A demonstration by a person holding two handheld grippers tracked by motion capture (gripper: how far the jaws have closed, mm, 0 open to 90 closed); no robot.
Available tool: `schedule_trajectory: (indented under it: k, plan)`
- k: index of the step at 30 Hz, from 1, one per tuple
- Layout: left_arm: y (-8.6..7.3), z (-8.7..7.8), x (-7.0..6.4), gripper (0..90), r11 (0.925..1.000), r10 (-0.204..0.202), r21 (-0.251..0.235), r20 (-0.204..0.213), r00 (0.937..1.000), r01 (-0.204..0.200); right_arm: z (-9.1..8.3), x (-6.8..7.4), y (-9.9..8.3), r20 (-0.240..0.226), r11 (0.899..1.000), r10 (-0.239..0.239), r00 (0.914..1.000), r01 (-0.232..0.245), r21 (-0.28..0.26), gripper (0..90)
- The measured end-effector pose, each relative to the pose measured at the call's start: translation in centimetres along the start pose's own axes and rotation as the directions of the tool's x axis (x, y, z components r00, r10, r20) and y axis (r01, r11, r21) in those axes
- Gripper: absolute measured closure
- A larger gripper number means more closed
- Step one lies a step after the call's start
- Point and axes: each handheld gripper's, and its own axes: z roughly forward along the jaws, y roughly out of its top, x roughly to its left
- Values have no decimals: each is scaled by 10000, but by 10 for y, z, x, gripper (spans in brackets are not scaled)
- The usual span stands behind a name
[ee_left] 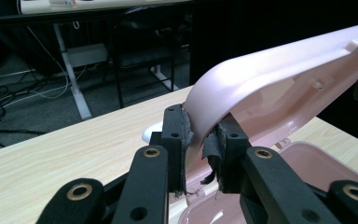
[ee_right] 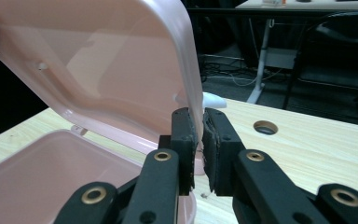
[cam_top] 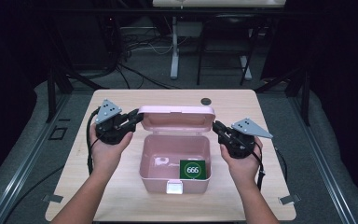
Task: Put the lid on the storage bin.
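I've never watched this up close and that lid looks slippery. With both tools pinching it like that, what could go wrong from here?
1. Each gripper, left and right, clamps just a thin edge of the lid; the smooth plastic might slip from the fingers and drop shut.
2. Uneven pulling could twist the lid or strain its hinge.
3. The box looks light; pushing back might drag or tip it, shifting the green card inside.

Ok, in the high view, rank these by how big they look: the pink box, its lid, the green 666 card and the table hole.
Largest to smallest:
1. Box
2. Lid, though it stands tilted open, so it shows foreshortened
3. Card
4. Hole, though it lies farther off
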Motion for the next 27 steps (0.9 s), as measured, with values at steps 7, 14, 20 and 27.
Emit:
schedule_trajectory:
  k: [7,14,20,27]
  plan:
    - [0,-2,-1,776,10000,12,58,12,10000,-12,-5,-8,0,220,9999,163,9996,-162,-55,823]
    - [-2,-5,-3,770,10000,32,63,95,9999,-32,-5,-11,-1,326,9998,212,9992,-210,-40,808]
    - [-5,-9,-3,763,9999,56,133,204,9998,-59,-5,-13,-1,346,9996,277,9990,-276,-28,791]
    - [-7,-13,-5,754,9999,71,144,326,9994,-75,-4,-14,-1,393,9996,278,9988,-277,-23,760]
